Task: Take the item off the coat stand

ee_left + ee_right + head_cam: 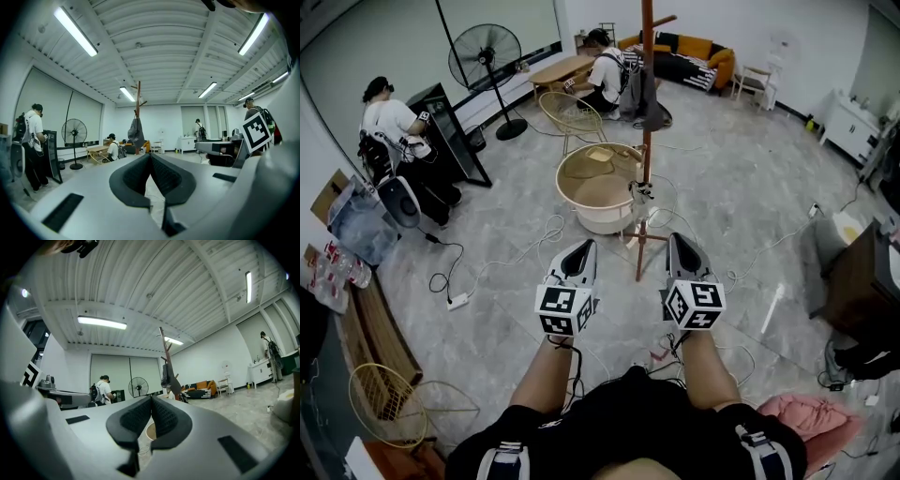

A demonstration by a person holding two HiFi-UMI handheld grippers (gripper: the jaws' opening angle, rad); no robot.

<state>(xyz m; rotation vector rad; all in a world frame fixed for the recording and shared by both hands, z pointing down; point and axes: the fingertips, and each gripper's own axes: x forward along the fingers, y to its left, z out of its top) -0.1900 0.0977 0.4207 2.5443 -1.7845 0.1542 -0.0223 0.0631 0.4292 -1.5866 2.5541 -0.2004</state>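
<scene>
Dark grey item hanging on upper part of wooden coat stand, well apart from both grippers. Left gripper with jaws closed together, nothing between. Right gripper the same, closed and empty. Round basket just beside the pole.

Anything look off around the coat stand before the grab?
Nothing damaged. The coat stand is upright, with the dark item hanging on it. Only clutter: loose cables sprawl over the floor near its base, and a pink cloth lies crumpled at lower right.
</scene>
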